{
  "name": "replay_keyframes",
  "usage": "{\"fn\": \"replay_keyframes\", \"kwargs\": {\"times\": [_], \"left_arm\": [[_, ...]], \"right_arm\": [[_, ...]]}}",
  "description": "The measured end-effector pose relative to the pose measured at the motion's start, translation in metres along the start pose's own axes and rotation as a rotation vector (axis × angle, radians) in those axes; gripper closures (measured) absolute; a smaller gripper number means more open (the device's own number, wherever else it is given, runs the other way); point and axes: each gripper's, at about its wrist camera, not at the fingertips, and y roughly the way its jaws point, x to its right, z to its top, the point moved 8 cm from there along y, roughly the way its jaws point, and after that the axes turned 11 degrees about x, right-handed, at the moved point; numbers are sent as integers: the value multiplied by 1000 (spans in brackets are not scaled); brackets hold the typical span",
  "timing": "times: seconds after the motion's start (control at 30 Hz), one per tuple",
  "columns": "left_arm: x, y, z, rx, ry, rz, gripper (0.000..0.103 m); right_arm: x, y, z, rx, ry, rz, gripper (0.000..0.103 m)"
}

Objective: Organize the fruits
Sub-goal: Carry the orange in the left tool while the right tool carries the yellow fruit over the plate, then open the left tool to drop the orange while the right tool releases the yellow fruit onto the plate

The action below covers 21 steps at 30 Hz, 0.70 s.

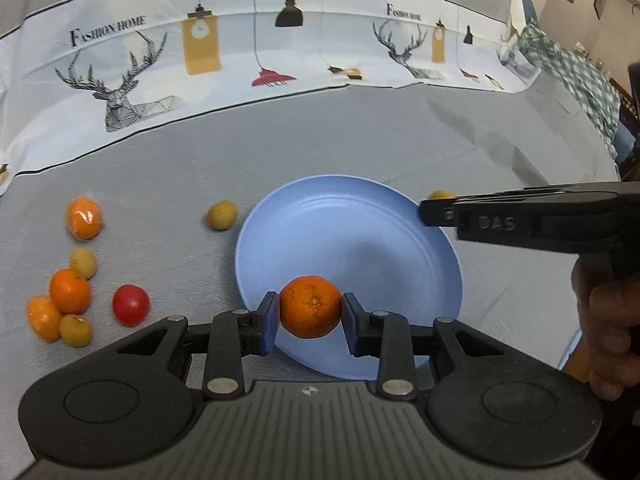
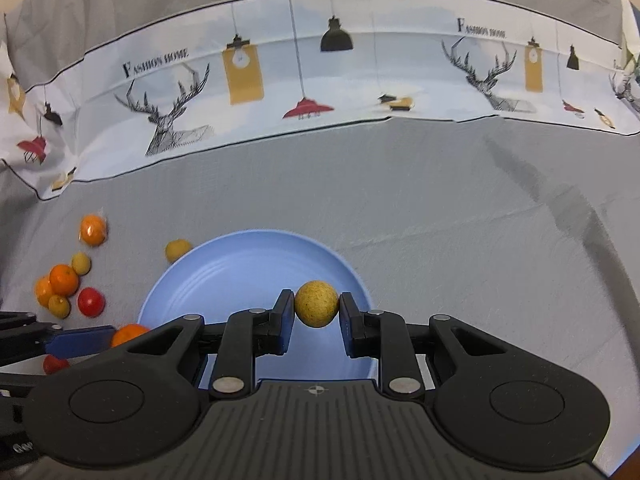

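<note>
Item 1: left hand-held gripper [image 1: 310, 312], pinched on a mandarin [image 1: 310, 306], held over the near edge of the blue plate [image 1: 360, 216].

Item 2: right hand-held gripper [image 2: 316, 310], pinched on a small yellow-brown round fruit [image 2: 316, 303], held over the plate's right half.

Item 3: blue plate, on grey cloth over the counter [image 1: 360, 136]; no fruit is seen resting in it yet.

Item 4: loose fruit left of plate, approx. 7 pcs: wrapped orange fruit [image 1: 84, 218], yellow fruit [image 1: 221, 214] just beside the rim, a cluster w/ an orange [image 1: 69, 291], red tomato [image 1: 131, 305] and others. A further red fruit [image 2: 54, 363] is glimpsed in the right wrist view.

Status: early stage, judged. Two pcs are in transit, none deposited; remaining pcs are still to be collected. Sorting rule cannot be told.
</note>
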Motion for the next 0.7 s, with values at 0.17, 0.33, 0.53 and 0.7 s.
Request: {"fn": "replay_keyframes", "kwargs": {"times": [0.17, 0.33, 0.53, 0.7], "left_arm": [[6, 5, -2, -14, 30, -12, 66], [4, 3, -2, -9, 17, -13, 66], [6, 3, -3, -9, 16, -16, 66], [7, 3, -1, -7, 13, -19, 66]], "right_arm": [[-16, 2, -4, -15, -22, 13, 78], [-19, 4, -7, -32, -34, 10, 78], [-18, 5, -10, -40, -40, 3, 78], [-16, 6, -11, -43, -40, 1, 78]]}}
